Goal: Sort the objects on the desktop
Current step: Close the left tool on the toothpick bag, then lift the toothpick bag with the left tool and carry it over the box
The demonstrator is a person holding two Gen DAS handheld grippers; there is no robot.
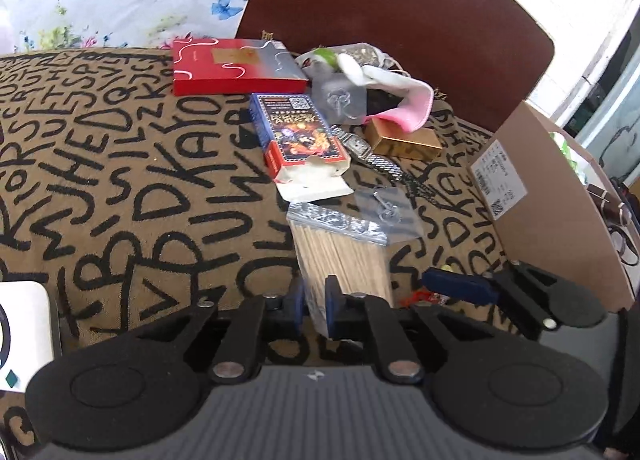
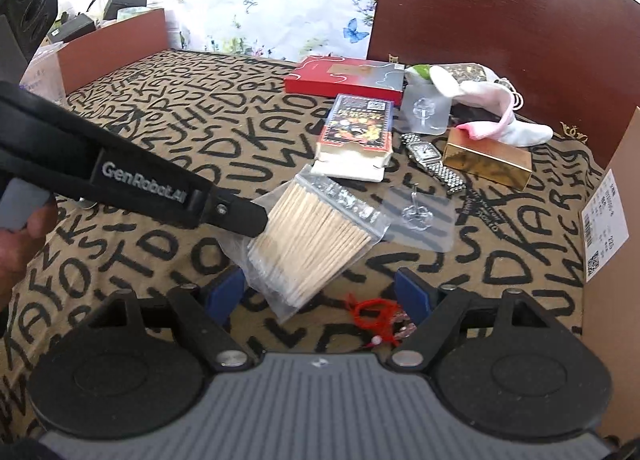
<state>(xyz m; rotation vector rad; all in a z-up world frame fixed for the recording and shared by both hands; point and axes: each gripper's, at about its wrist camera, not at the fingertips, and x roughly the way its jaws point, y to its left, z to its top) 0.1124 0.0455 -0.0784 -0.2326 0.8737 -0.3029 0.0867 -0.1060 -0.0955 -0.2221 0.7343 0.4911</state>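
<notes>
A clear bag of thin wooden sticks (image 1: 340,252) (image 2: 312,236) lies tilted on the letter-patterned cloth (image 1: 140,179). My left gripper (image 1: 315,300) is shut on the bag's near end, its blue pads pressing both sides; in the right wrist view it reaches in from the left (image 2: 256,219). My right gripper (image 2: 320,296) stands open, low over the cloth, with the bag's corner and a red string bracelet (image 2: 372,312) between its wide fingers. Its blue finger (image 1: 456,284) shows just right of the bag.
Behind the bag lie a blue card box (image 2: 356,127), red box (image 2: 344,75), watch (image 2: 428,155), gold box (image 2: 488,159), two clear hook packets (image 2: 424,107), and a pink-white sock (image 2: 500,119). Cardboard boxes stand right (image 2: 612,219) and left (image 2: 112,43).
</notes>
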